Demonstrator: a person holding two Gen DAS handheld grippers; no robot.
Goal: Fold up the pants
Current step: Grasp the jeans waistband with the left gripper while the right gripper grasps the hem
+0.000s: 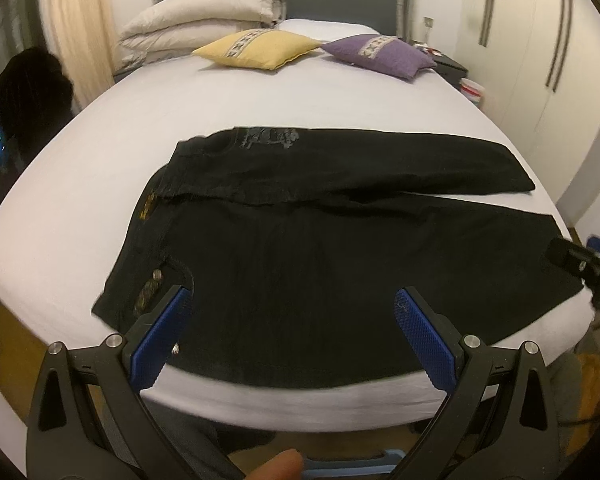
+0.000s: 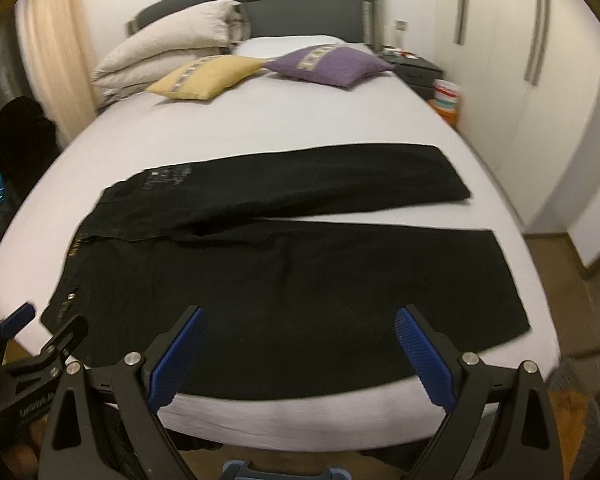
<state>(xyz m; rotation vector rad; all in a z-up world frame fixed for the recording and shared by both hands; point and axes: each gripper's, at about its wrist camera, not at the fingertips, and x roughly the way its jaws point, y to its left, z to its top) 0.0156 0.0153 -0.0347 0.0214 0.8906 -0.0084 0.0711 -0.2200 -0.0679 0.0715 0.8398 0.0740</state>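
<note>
Pants [image 2: 284, 280] spread across bed [image 2: 220, 128] near edge, waist left, cushions [image 2: 208, 76] behind by headboard [image 2: 300, 12]

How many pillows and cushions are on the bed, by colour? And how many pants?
Yellow cushion: 1
Purple cushion: 1
Beige pillows, stacked by the headboard: 2
Black pants: 1
Total: 5 things on the bed.
</note>
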